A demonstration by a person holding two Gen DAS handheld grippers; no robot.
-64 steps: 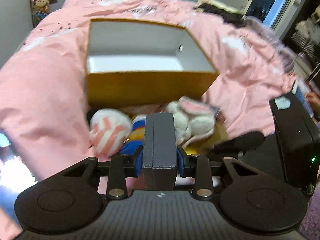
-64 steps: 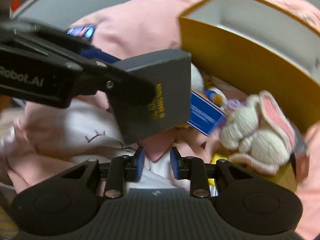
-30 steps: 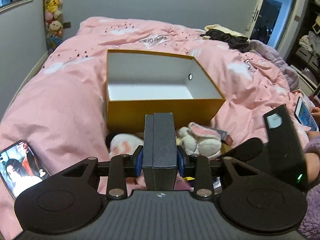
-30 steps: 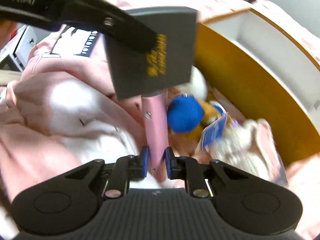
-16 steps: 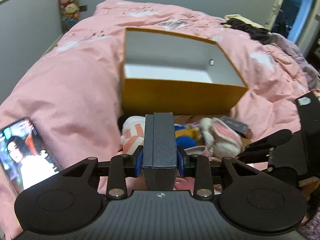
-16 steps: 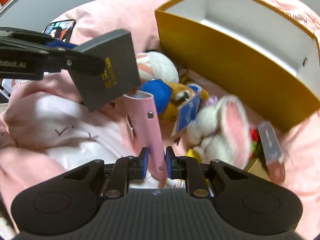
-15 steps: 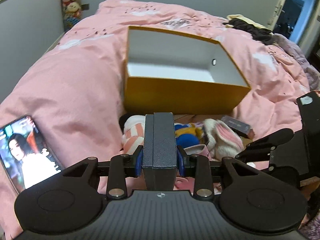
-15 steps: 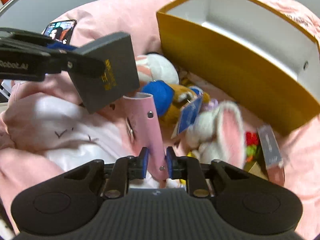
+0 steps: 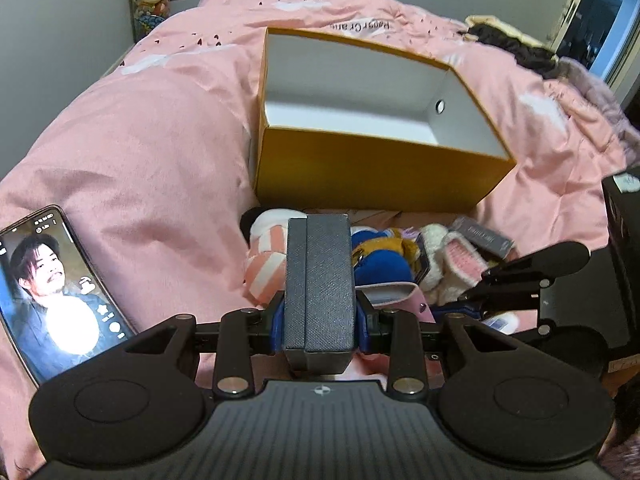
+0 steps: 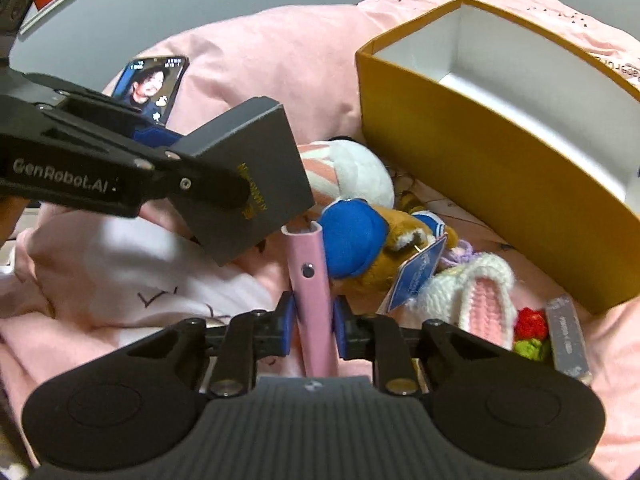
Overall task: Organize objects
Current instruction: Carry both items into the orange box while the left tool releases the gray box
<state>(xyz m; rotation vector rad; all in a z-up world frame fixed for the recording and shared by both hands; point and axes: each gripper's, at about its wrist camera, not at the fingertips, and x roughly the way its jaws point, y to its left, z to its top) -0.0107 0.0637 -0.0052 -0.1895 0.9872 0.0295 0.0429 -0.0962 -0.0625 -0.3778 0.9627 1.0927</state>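
Note:
My left gripper (image 9: 320, 322) is shut on a dark grey box (image 9: 320, 280), held above the bed in front of an open yellow box (image 9: 372, 176) with a white, bare inside. The grey box also shows in the right wrist view (image 10: 248, 184), with the left gripper (image 10: 168, 160) on it. My right gripper (image 10: 312, 326) is shut on a pink case (image 10: 310, 280), held upright. Below lie a blue-capped plush (image 10: 360, 244), a white and pink plush (image 10: 352, 172) and a knitted bunny (image 10: 476, 296).
A phone with a lit screen (image 9: 56, 292) lies on the pink duvet (image 9: 132, 152) at the left. A small grey box (image 10: 566, 336) and red and green knitted bits (image 10: 530, 334) lie by the yellow box's corner. A white and pink pillow (image 10: 120, 280) lies under the grippers.
My right gripper took hold of the pink case and lifted it clear of the pile. My left gripper kept the dark grey box and rose back from the yellow box.

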